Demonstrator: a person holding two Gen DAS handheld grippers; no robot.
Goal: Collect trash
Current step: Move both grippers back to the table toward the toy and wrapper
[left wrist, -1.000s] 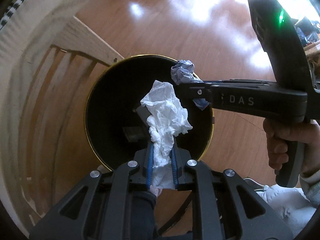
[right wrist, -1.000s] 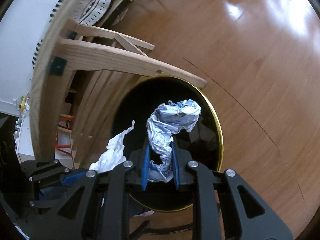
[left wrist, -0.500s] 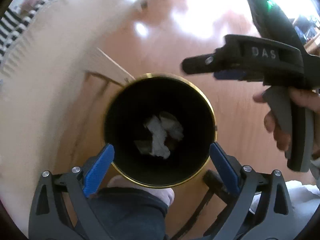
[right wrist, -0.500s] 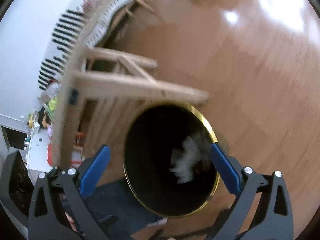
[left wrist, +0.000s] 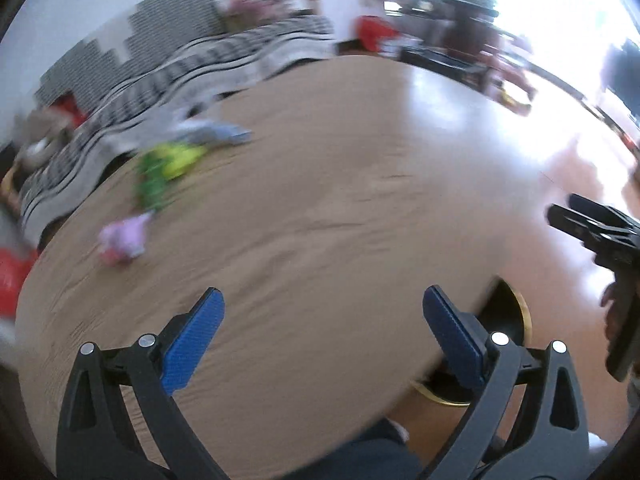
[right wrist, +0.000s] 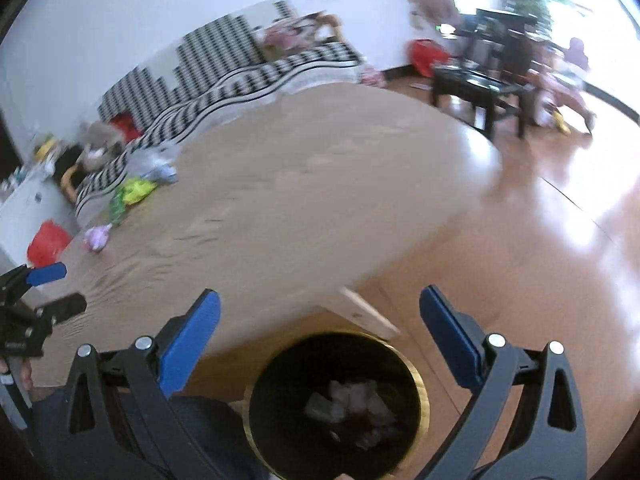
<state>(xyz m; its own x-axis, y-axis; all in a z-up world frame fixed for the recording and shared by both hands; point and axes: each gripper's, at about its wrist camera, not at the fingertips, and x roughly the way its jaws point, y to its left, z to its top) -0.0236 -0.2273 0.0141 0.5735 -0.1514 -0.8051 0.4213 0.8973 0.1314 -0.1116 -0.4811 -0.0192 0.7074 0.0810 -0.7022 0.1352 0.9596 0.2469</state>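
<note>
My left gripper (left wrist: 320, 312) is open and empty above the near part of a round wooden table (left wrist: 320, 200). My right gripper (right wrist: 320, 316) is open and empty above a black bin with a gold rim (right wrist: 416, 368) on the floor beside the table; crumpled paper (right wrist: 348, 400) lies inside. The bin's rim (left wrist: 524, 316) peeks out past the table edge in the left wrist view. Trash lies at the table's far left: a purple wrapper (left wrist: 124, 236), a green and yellow wrapper (left wrist: 168, 164) and a grey-blue wrapper (left wrist: 208, 134). They also show in the right wrist view: purple wrapper (right wrist: 98, 236), green-yellow wrapper (right wrist: 134, 192).
A black-and-white striped sofa (right wrist: 224, 80) stands behind the table. A dark low table (right wrist: 480, 88) stands at the back right. The wooden floor (right wrist: 540, 260) lies to the right. The other gripper shows at the right edge of the left wrist view (left wrist: 600, 232).
Both grippers opened and dropped their crumpled papers into the bin. Both then lifted and tilted up from the bin toward the tabletop.
</note>
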